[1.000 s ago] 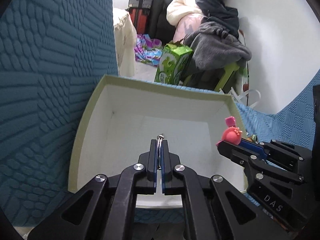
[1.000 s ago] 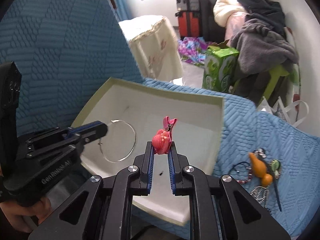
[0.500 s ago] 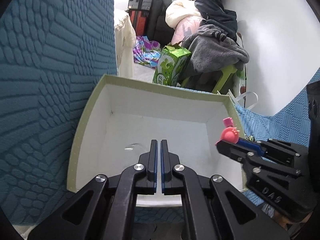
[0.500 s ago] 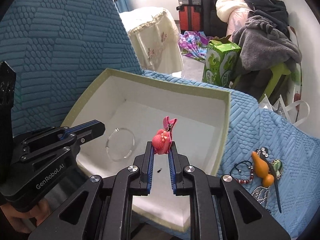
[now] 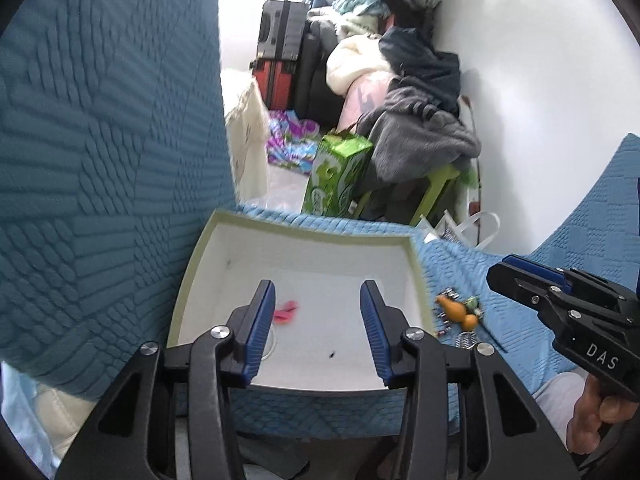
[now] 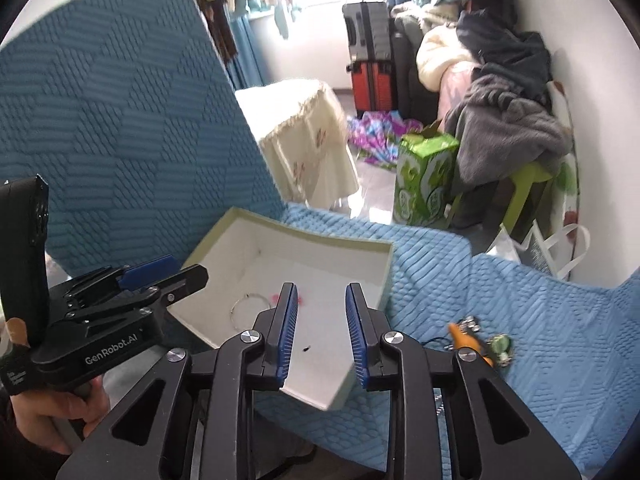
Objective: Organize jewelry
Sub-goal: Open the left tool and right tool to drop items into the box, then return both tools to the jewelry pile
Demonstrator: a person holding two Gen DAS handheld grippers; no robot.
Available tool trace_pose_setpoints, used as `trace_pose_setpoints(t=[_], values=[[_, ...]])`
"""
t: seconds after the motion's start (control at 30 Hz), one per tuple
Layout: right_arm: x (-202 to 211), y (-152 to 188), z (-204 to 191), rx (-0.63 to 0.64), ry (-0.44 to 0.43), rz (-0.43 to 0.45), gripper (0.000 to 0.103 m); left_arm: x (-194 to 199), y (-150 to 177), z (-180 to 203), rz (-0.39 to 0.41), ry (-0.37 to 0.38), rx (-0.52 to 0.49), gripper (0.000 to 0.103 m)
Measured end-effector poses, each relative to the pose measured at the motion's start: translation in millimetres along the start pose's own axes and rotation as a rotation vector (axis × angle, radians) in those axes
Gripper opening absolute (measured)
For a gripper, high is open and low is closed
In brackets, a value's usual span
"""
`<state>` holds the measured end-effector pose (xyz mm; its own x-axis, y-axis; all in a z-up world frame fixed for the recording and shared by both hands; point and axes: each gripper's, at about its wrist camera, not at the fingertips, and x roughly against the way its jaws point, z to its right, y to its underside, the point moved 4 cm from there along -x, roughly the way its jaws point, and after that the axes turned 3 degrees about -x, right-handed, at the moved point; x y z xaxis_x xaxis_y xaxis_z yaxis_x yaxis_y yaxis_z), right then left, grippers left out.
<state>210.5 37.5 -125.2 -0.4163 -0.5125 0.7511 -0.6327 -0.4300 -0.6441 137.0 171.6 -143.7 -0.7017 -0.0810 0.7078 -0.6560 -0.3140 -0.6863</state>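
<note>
Two grippers hang above a shallow white box (image 5: 416,264) with a pale green rim, which sits on a blue quilted cover (image 6: 540,344) in the lower middle of both views. The left gripper (image 5: 318,316) fills the bottom of the left wrist view; its jaws have just been opening and now stand well apart, with nothing between the blue pads. The right gripper (image 6: 320,320) fills the bottom of the right wrist view; its jaws have also just been opening, a narrower gap than the left's, and they too are empty.

On the box floor lies a small pink clip (image 5: 285,311), blurred, just right of the left gripper's left finger in the left wrist view. Beside it lies a thin wire hoop (image 6: 245,310), seen best in the right wrist view at the left of the box; part of it is hidden behind a gripper finger. A tiny dark speck (image 6: 307,348) lies nearer the front of the box.

Outside the box, to its right on the cover, sits a small heap of jewelry (image 5: 460,314) with an orange gourd-shaped piece, a green bit and what may be beads or chain, too blurred to sort out. A person's hand (image 6: 56,416) grips the left tool's handle at the lower left of the right wrist view.
</note>
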Motion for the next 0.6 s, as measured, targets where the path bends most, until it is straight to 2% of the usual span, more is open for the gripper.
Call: trace_pose_setpoints(t=[0.37, 0.6], values=[[64.2, -0.4, 38.7, -0.038, 0.052, 0.135, 0.023, 35.6, -13.5, 56.7, 0.107, 0.059, -0.051, 0.045], [79.6, 23.0, 64.0, -0.070, 0.085, 0.141, 0.023, 29.4, -0.7, 86.4, 0.094, 0.122, -0.059, 0.045]])
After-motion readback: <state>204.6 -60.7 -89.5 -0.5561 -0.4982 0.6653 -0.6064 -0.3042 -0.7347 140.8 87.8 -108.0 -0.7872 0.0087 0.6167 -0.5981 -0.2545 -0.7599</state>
